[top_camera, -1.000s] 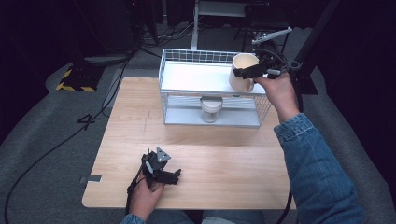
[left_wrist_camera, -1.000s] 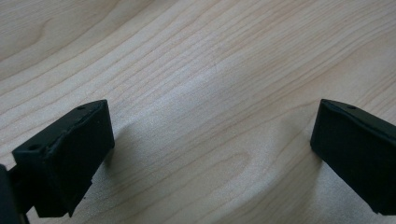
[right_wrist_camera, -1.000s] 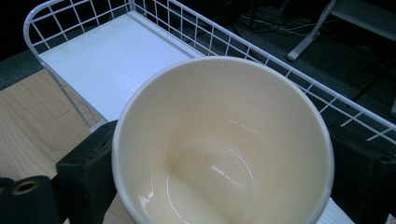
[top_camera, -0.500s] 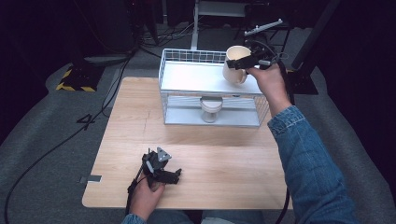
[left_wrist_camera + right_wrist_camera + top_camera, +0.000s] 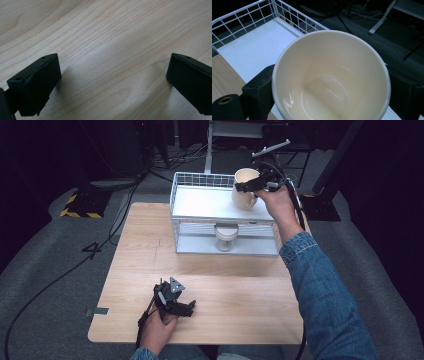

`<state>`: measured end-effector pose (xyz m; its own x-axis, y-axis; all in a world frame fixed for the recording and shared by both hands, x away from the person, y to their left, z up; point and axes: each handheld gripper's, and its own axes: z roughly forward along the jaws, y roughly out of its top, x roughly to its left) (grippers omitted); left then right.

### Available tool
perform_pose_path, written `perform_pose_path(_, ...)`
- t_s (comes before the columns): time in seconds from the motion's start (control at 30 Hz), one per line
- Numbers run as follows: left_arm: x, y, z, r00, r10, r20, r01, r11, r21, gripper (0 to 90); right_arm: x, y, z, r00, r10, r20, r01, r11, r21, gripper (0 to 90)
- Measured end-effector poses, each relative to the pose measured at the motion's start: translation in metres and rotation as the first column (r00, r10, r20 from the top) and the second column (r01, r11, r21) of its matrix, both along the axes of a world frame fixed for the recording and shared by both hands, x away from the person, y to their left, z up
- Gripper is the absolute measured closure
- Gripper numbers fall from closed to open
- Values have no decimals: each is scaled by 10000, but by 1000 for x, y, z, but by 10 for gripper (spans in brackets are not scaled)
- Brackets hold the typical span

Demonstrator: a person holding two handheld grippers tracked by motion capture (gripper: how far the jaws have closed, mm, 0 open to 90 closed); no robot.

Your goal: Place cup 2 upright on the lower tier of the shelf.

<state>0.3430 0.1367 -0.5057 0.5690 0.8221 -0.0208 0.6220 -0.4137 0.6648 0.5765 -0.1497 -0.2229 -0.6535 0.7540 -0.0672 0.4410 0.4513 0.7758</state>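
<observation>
A cream cup (image 5: 244, 190) hangs tilted over the right end of the white wire rack's top shelf (image 5: 205, 202). My right gripper (image 5: 254, 184) is shut on it. In the right gripper view the cup's open mouth (image 5: 329, 75) faces the camera, with a black finger (image 5: 259, 87) pressed on each side of it. My left gripper (image 5: 186, 308) rests on the wooden table (image 5: 240, 285) near the front edge, held by a hand. In the left gripper view its jaws stand wide apart over bare wood (image 5: 112, 37), so the left gripper (image 5: 112, 82) is open.
A second pale cup (image 5: 226, 236) stands on the rack's lower level, under the shelf. The top shelf has a raised wire rim (image 5: 242, 17). Cables and a desk leg (image 5: 207, 150) lie on the dark floor behind the table.
My right hand has carried the cup leftward, from beside the rack's right end to over its top shelf. The left gripper has stayed put.
</observation>
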Motion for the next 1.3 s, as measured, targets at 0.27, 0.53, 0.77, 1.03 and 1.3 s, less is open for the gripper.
perform_pose_path(0.27, 1, -1, 0, 10000, -27, 22, 27, 10000, 9, 2, 8, 12, -5, 9999, 29, -147, -31, 9999, -117, 102)
perform_pose_path(0.53, 0, -2, 0, 10000, 6, -42, -6, 10000, -36, 2, 13, 22, -7, 9994, 22, -352, -27, 9999, -145, 102)
perform_pose_path(0.77, 1, -1, 0, 10000, -40, -21, 40, 10000, 27, 2, 17, 28, -10, 9980, 8, -628, -17, 9999, -138, 102)
perform_pose_path(1.03, 1, -2, 0, 10000, -10, -40, 10, 10000, -17, 2, 20, 29, -11, 9972, -23, -752, 24, 10000, 16, 107)
perform_pose_path(1.3, 1, -2, 0, 10000, 0, -39, 0, 10000, -26, 2, 24, 27, -13, 9976, 82, -693, -68, 9998, 203, 104)
